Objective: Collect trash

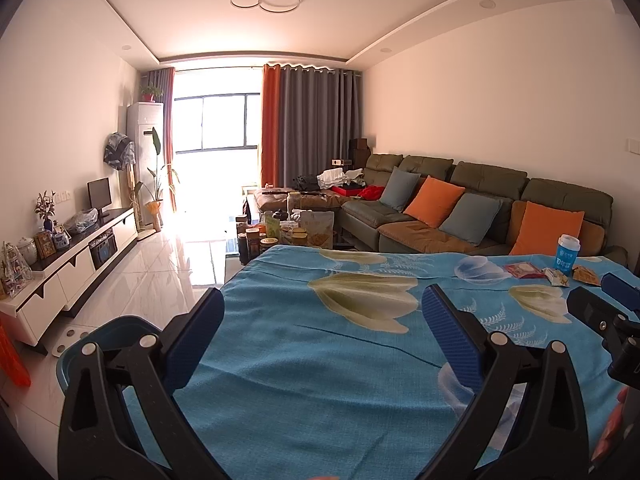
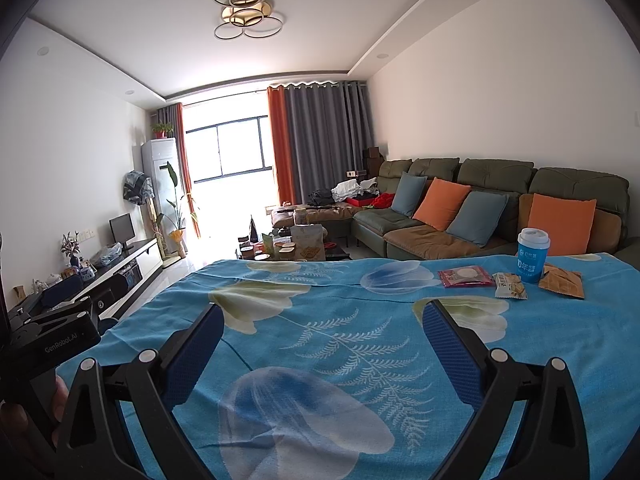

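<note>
On the blue floral tablecloth (image 2: 320, 344) at the far right lie a red wrapper (image 2: 466, 277), a pale snack packet (image 2: 510, 286) and an orange-brown packet (image 2: 562, 282), beside an upright blue paper cup (image 2: 531, 255). The same cup (image 1: 567, 257), red wrapper (image 1: 524, 270) and packets (image 1: 557, 277) show at the right edge of the left wrist view. My right gripper (image 2: 322, 314) stands open above the cloth, well short of the trash. My left gripper (image 1: 322, 300) is open too, over the table's left part, holding nothing.
A blue bin (image 1: 116, 332) sits on the floor by the table's left edge. Beyond the table are a cluttered coffee table (image 1: 286, 232), a green sofa (image 1: 472, 216) with cushions, and a white TV cabinet (image 1: 80, 256) along the left wall.
</note>
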`<state>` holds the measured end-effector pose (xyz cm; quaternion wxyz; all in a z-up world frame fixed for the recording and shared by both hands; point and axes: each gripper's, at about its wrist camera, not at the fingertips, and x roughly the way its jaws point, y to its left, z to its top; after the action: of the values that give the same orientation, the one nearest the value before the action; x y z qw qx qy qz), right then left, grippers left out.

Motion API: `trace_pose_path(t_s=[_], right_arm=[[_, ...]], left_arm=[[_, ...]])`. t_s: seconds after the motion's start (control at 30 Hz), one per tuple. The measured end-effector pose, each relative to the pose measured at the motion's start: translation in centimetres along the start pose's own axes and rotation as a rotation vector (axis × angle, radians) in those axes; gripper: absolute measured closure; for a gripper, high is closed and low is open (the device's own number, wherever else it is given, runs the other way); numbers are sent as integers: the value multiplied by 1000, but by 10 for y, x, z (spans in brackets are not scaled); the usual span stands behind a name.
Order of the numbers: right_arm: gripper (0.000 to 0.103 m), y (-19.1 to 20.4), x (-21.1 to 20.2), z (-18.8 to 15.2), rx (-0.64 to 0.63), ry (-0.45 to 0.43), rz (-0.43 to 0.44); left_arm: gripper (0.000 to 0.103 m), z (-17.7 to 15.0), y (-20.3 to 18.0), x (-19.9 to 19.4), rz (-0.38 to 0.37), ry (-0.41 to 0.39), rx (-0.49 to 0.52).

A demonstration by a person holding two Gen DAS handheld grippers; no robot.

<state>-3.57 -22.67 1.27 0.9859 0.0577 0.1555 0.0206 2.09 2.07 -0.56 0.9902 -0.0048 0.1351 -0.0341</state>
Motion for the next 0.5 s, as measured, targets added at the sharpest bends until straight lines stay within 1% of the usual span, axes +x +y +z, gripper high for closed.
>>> trace_pose_path(t_s=[0.5], right_arm=[[7,-1,-2,-1,8,0,2]], left_arm=[[6,-1,1,0,-8,5,-4]])
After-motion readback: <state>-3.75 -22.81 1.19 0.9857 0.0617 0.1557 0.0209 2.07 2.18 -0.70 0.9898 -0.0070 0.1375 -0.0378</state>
